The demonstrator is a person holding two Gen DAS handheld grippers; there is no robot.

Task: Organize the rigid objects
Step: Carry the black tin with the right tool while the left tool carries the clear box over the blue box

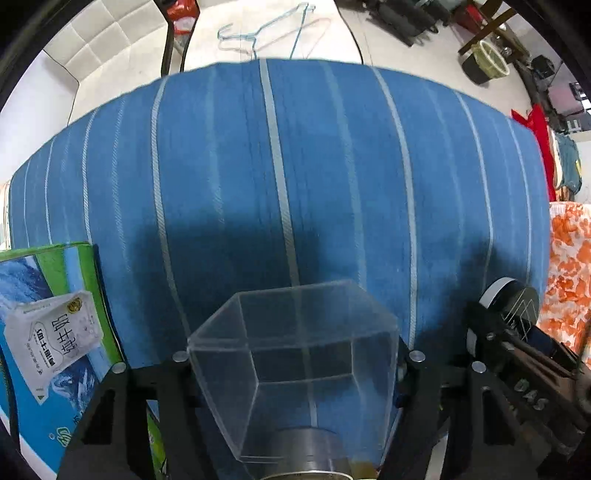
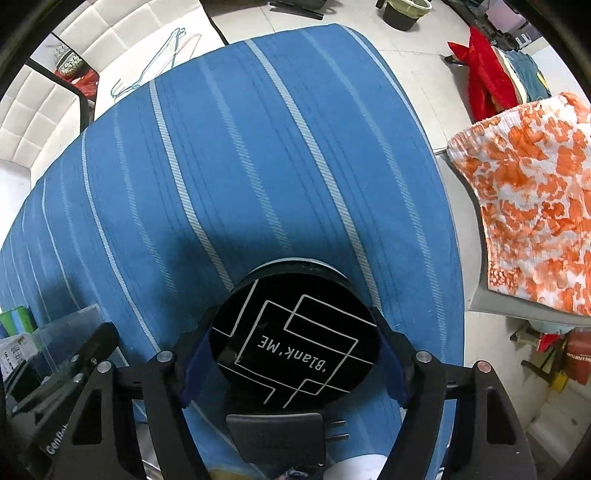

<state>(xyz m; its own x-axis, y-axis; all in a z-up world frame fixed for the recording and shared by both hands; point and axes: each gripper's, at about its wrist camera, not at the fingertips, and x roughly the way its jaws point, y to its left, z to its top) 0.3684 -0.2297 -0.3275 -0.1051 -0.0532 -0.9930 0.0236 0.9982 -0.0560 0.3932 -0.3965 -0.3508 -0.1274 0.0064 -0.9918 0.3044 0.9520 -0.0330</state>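
Observation:
My left gripper [image 1: 295, 365] is shut on a clear plastic box [image 1: 295, 354] and holds it above the blue striped cloth [image 1: 280, 177]. A round metal tin [image 1: 306, 454] lies under the box. My right gripper [image 2: 291, 354] is shut on a round black "Blank ME" case [image 2: 295, 332], which also shows at the right of the left wrist view [image 1: 513, 302]. A black plug adapter [image 2: 277, 435] lies just below the case. The clear box and left gripper show at the left of the right wrist view [image 2: 70, 332].
A green and blue milk carton box [image 1: 48, 332] lies at the left on the cloth. An orange and white patterned cloth [image 2: 528, 218] hangs at the right. Wire hangers [image 1: 266, 29] lie beyond the far edge. Red fabric [image 2: 484, 85] lies on the floor.

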